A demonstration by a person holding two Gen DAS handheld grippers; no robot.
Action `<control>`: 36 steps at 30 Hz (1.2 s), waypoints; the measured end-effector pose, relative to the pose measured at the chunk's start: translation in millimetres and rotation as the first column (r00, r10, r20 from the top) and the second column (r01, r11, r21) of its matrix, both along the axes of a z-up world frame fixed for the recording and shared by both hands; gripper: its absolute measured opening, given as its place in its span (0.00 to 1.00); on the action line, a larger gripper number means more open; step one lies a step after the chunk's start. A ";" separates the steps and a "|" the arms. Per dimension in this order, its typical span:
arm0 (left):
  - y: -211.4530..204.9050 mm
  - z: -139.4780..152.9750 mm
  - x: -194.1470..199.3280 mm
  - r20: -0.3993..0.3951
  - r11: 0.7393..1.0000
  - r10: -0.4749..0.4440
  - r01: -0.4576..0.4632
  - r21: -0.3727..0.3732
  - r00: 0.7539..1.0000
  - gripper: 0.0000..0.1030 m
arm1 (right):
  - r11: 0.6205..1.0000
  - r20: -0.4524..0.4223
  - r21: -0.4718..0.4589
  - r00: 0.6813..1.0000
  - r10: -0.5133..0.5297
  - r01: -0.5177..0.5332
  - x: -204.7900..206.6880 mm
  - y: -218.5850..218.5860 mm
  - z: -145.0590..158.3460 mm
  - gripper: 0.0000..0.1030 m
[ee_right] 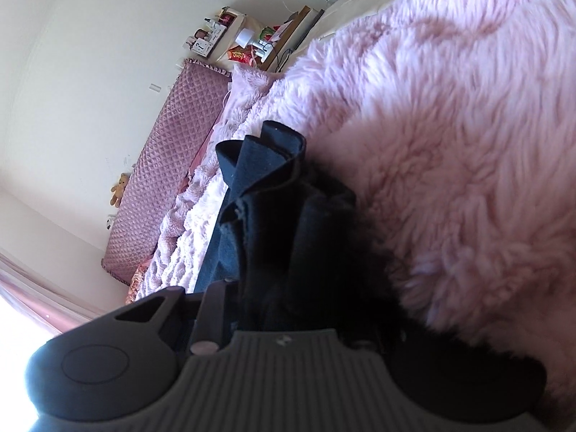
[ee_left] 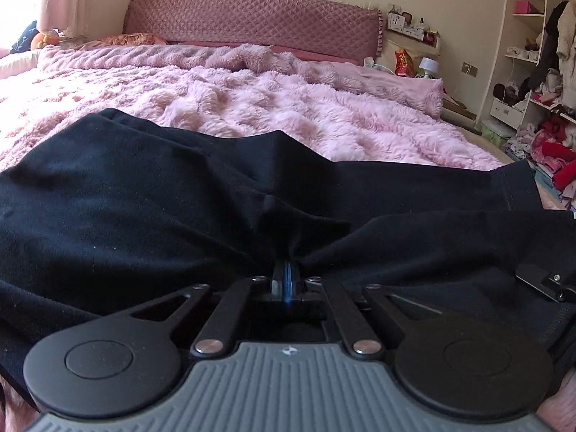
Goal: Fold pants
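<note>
Black pants [ee_left: 144, 194] lie spread across the near part of a bed covered by a fluffy pink blanket [ee_left: 252, 100]. My left gripper [ee_left: 286, 270] is shut on a bunched fold of the pants just in front of the camera. The right gripper's tip shows at the right edge of the left wrist view [ee_left: 543, 280], low against the cloth. In the right wrist view, rolled on its side, my right gripper [ee_right: 273, 270] is shut on a folded wad of the pants [ee_right: 266, 187], pressed close to the pink blanket [ee_right: 450, 144]. Its fingertips are hidden by cloth.
A quilted mauve headboard [ee_left: 252, 21] stands at the far end of the bed. A bedside stand with a red snack bag [ee_left: 403, 63] is at the right. Open shelves with clothes [ee_left: 540, 82] and a heap of clothes on the floor [ee_left: 547, 151] are at far right.
</note>
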State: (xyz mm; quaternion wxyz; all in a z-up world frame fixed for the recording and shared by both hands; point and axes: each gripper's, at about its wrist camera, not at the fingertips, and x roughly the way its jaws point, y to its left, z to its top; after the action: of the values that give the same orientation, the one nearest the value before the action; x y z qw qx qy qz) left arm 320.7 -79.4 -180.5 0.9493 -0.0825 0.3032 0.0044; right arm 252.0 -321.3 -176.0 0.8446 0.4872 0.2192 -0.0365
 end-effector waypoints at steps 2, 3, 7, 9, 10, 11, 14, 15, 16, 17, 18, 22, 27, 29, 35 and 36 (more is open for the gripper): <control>-1.3 3.2 -3.6 0.004 1.000 -0.003 0.003 0.013 1.000 0.00 | 0.999 0.005 -0.050 1.000 0.001 -0.001 1.4 5.3 -1.1 0.11; -2.5 7.0 -6.8 0.010 1.000 -0.006 0.006 0.026 1.000 0.00 | 0.998 0.006 -0.058 1.000 0.001 -0.001 1.2 5.7 -1.5 0.11; 0.0 33.0 -31.8 0.053 0.998 -0.054 0.055 -0.007 0.997 0.00 | 0.999 0.013 -0.032 1.000 0.000 0.000 2.7 -0.4 -5.1 0.11; -0.7 36.0 -44.5 0.055 0.998 -0.059 0.059 0.001 0.997 0.00 | 0.999 0.015 -0.044 1.000 0.001 0.000 2.7 1.9 -4.2 0.11; -3.6 34.7 -49.5 0.057 0.998 -0.053 0.051 0.028 0.997 0.01 | 0.999 0.015 -0.046 1.000 0.001 0.000 3.0 1.9 -4.2 0.11; -6.3 31.1 -55.3 0.066 0.997 -0.054 0.051 0.055 0.996 0.01 | 0.999 0.016 -0.044 1.000 0.002 -0.001 2.2 2.4 -4.4 0.11; -2.8 11.0 -65.9 0.114 0.999 -0.039 0.036 0.026 0.993 0.02 | 0.999 0.018 -0.046 1.000 0.005 -0.004 -2.1 4.0 -5.7 0.11; -1.0 5.5 -62.4 0.099 0.999 -0.038 0.037 0.016 0.994 0.02 | 0.999 0.019 -0.047 1.000 0.006 -0.005 -2.3 4.0 -6.3 0.11; -0.5 5.2 -58.7 0.083 0.999 -0.037 0.036 0.010 0.996 0.02 | 0.999 0.019 -0.050 1.000 0.006 -0.005 -2.1 4.7 -6.3 0.11; -3.1 10.9 -53.4 0.060 0.999 -0.038 0.036 0.031 0.997 0.02 | 0.999 0.017 -0.054 1.000 0.006 -0.006 -1.6 5.4 -6.3 0.11; -6.4 15.6 -52.0 0.045 0.998 -0.040 0.037 0.055 0.998 0.02 | 0.998 0.014 -0.061 1.000 0.007 -0.007 -1.2 5.9 -5.1 0.11; -2.1 41.4 -66.7 0.024 1.000 -0.024 0.024 0.000 0.999 0.00 | 0.999 0.016 -0.048 1.000 0.006 -0.006 0.3 4.4 -5.4 0.11; -4.5 18.5 -77.3 -0.015 0.999 -0.005 0.006 0.039 1.000 0.00 | 0.999 0.018 -0.051 1.000 0.008 -0.007 2.4 3.9 -6.9 0.11; -8.7 21.3 -77.1 -0.006 0.998 -0.006 0.007 0.068 1.000 0.00 | 0.998 0.018 -0.058 1.000 0.009 -0.008 2.8 4.9 -6.9 0.11; 0.9 42.0 -84.9 -0.016 1.000 -0.007 0.007 -0.013 1.000 0.00 | 0.999 0.026 -0.053 1.000 0.004 -0.003 3.7 3.7 -7.8 0.11; 5.7 32.3 -83.0 -0.049 0.999 0.013 -0.015 -0.036 0.999 0.02 | 0.999 0.030 -0.052 1.000 0.002 0.000 3.7 3.6 -7.5 0.11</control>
State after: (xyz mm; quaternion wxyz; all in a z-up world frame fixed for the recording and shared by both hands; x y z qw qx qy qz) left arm 237.7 -73.7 -148.2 0.9398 -0.1020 0.3259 0.0074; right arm 255.7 -317.6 -183.6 0.8602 0.4654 0.2058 -0.0346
